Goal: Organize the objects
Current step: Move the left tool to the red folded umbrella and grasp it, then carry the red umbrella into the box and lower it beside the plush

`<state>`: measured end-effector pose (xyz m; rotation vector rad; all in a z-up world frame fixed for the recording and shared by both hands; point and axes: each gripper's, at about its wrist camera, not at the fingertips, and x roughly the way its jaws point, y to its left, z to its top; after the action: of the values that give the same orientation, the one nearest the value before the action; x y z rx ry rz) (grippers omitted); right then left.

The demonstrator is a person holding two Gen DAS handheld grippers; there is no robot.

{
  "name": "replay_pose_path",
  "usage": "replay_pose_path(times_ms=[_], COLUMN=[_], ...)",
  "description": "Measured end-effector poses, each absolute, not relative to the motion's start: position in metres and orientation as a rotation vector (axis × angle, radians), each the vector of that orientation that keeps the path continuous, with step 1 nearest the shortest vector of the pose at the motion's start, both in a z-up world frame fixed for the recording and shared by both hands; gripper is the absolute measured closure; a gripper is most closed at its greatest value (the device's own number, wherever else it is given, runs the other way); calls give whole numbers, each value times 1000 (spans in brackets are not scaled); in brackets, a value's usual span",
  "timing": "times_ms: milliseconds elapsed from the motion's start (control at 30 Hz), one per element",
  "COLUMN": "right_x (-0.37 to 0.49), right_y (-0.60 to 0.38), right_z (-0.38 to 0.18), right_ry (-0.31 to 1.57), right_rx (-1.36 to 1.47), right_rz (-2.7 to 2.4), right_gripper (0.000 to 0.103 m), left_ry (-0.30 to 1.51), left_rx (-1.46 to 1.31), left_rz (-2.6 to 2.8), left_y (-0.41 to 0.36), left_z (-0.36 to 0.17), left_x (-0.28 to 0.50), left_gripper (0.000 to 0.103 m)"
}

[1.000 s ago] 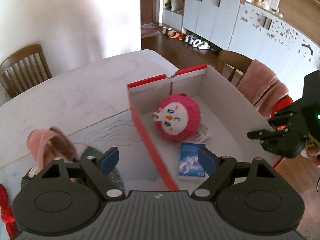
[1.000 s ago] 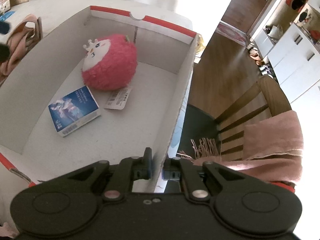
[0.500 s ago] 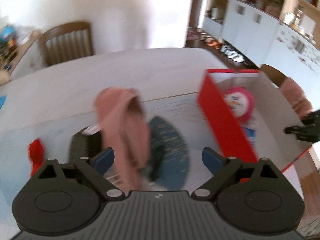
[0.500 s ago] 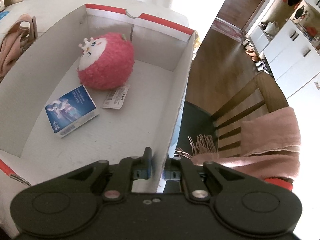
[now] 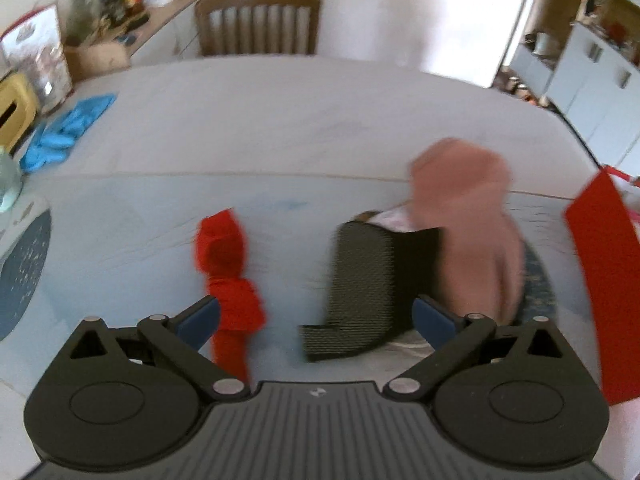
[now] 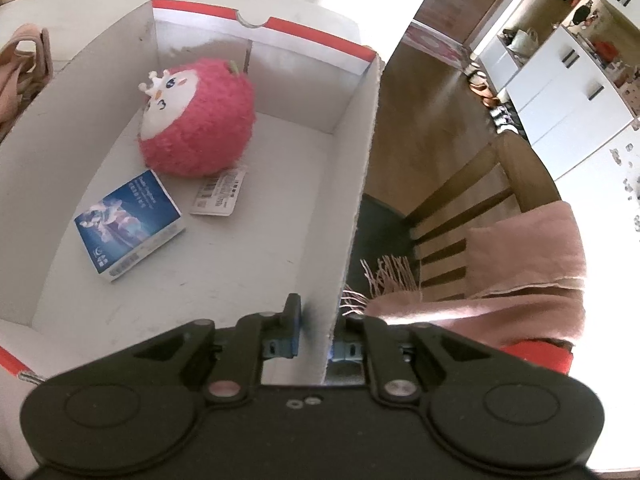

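Your left gripper stands with its jaws spread wide; they have just been opening, and nothing is pinched between the blue pads. Only the left wrist view shows the loose items on the table: a red cloth piece lies just beside the left pad, a black ribbed item lies toward the right pad, and a pink cloth drapes over its far right side. This view is motion-blurred, so finer detail cannot be read. The red outer wall of the cardboard box enters at the right edge.

Your right gripper is clenched on the near right wall of the cardboard box, one pad inside and one outside. Only the right wrist view shows the box interior: a pink round plush toy sits toward the far wall, its paper tag lies flat beside it, and a small blue carton lies flat nearer to you.

The table surface is pale. A blue cloth lies at its far left, and a wooden chair stands behind it. To the right of the box, a second chair carries a pink fringed scarf above a dark wood floor, with white cabinets beyond.
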<state>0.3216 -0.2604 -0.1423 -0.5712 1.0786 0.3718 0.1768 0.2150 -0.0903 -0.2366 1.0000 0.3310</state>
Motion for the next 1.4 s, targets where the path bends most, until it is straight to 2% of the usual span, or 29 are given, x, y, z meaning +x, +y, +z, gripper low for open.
replay_pose_path(times_ms=[233,633,700,800,967,1033,1100,1400], right_x=[320,322,322,323,323,322,322,322], right_y=[-253,-247,-247,-247,-247,-247,-246,-247], right_z=[-144,-147,-147,-148,-147,-147,-148,-148], right_ry=[1091,1102,1100,1103,1101,1102,1100,1098], right_rx=[-596,-610,-613,-620,-620,-617,-620,-618], right_rz=[360,334,337,336,338,337,337,341], right_gripper=[91,90,89,89,89,89,89,89], left_ry=[1059,1140,1142,1150,1155,1153,1155,1131], left_rx=[-287,-251,-252,-268,-246,-242,-241,-224], left_rz=[353,396,399,398,391,385,387,378], left_y=[261,276,278,282,279,278,277,256], left_z=[-116,-150,-151,-154,-154,-153,-151,-124], left_x=[186,200,201,202,201,201,201,187], left_gripper=[1,3,9,29,37,51,60,65])
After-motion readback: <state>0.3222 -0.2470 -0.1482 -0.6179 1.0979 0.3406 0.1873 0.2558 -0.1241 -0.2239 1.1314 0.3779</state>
